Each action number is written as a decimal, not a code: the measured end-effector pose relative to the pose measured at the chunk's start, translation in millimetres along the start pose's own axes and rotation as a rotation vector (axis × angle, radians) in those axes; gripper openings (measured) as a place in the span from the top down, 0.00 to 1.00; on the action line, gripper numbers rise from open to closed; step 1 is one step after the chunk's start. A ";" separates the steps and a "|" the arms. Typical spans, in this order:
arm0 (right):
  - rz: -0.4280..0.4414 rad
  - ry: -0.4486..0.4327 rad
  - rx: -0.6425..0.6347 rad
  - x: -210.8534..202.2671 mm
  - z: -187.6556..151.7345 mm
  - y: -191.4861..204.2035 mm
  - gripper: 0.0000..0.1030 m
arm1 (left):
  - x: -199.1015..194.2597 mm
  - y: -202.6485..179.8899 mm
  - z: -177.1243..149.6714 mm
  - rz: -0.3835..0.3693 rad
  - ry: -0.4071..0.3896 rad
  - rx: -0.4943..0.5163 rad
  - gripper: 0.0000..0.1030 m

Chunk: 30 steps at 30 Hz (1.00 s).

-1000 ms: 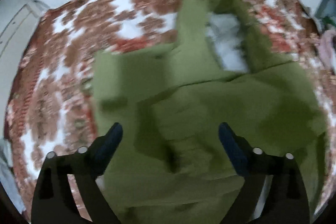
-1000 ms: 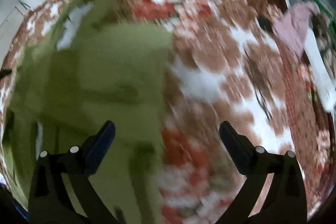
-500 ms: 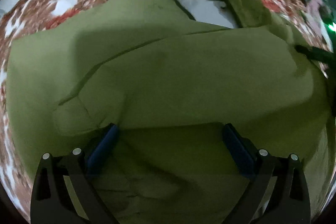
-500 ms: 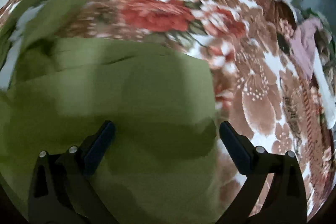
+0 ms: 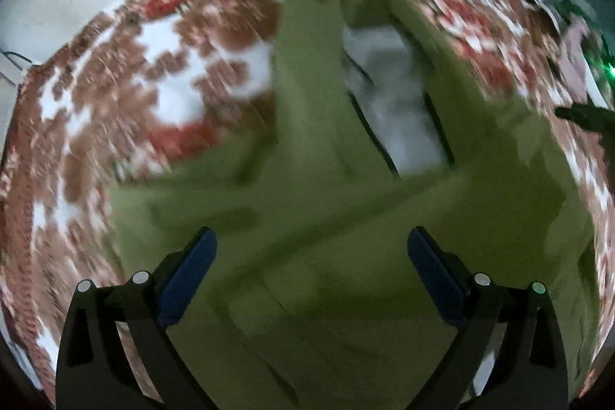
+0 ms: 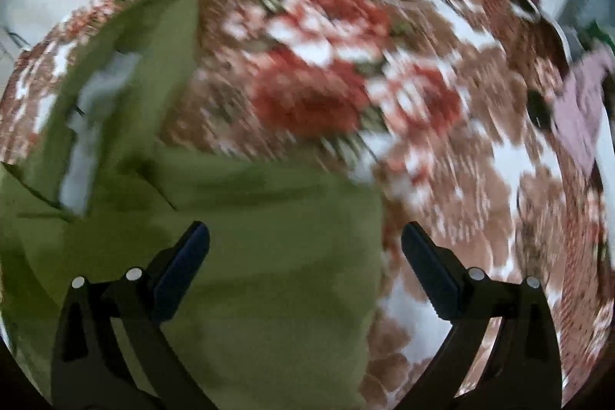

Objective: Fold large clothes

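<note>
Floral bedding (image 5: 165, 79) in red, brown and white spreads under everything, with a pale wall behind; on it lies the olive green garment (image 5: 346, 218), partly folded, its grey lining (image 5: 396, 102) showing at the open front. Over its left part hangs the left gripper (image 5: 312, 266), jaws wide apart and empty; over its right edge (image 6: 369, 256) the right gripper (image 6: 305, 256) is equally spread and empty, so I judge this a pause between folds, the next calling for a fresh pinch on an edge; no containers appear, only a pinkish cloth (image 6: 584, 110) far right.
</note>
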State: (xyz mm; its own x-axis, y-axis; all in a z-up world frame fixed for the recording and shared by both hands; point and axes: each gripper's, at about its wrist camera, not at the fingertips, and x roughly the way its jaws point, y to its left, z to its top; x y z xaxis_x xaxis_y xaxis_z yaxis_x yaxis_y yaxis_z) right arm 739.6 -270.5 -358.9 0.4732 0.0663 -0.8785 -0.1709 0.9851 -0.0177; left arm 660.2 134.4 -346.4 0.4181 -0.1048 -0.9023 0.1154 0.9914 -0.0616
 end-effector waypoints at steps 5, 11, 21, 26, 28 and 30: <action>0.047 -0.021 -0.079 10.9 63.3 31.3 0.05 | 16.6 24.9 65.7 0.002 -0.009 -0.028 0.05; 0.120 0.000 -0.199 60.9 131.0 76.8 0.05 | 61.1 38.1 142.6 -0.032 0.004 -0.016 0.05; 0.219 0.081 -0.239 165.1 220.1 111.1 0.14 | 154.3 48.9 255.0 -0.170 0.032 0.004 0.07; 0.255 0.146 -0.254 201.0 236.0 117.2 0.28 | 200.5 40.9 286.4 -0.211 0.096 0.023 0.25; 0.296 0.167 -0.245 205.2 235.3 119.4 0.72 | 216.5 34.0 290.5 -0.239 0.140 0.032 0.62; 0.283 0.164 -0.251 203.1 234.5 122.2 0.83 | 218.8 23.6 292.7 -0.269 0.151 0.047 0.86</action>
State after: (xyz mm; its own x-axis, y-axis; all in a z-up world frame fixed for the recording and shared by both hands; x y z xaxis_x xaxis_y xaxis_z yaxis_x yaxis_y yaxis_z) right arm 1017.5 -99.5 -427.5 0.2364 0.2827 -0.9296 -0.4891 0.8613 0.1375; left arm 1018.2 111.9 -420.4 0.2285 -0.3468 -0.9097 0.2473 0.9244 -0.2904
